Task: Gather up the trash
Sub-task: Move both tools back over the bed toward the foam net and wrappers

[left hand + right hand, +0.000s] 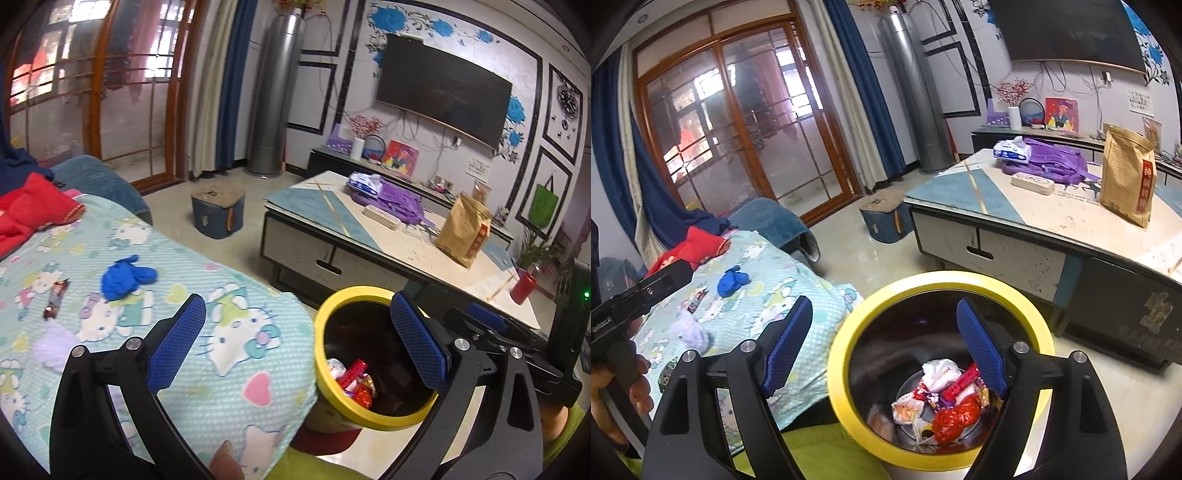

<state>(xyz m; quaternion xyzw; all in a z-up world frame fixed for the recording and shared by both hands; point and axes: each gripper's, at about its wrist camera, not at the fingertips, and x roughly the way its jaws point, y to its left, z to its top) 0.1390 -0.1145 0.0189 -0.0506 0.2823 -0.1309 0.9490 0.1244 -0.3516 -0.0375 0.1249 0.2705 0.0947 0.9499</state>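
A yellow-rimmed bin (334,302) (849,332) stands beside the sofa and holds several wrappers (942,402). On the Hello Kitty blanket (229,373) lie a crumpled blue glove (123,278) (732,281), a dark snack wrapper (55,298) (695,301) and a pale purple wad (55,349) (690,334). My left gripper (295,343) is open and empty over the blanket's edge and the bin. My right gripper (882,349) is open and empty, its right finger over the bin mouth.
A coffee table (402,236) (1052,221) stands beyond the bin with a brown paper bag (463,232), purple cloth (395,201) and a power strip (380,217). A blue stool (218,212) sits on the floor. Red clothing (33,212) lies on the sofa.
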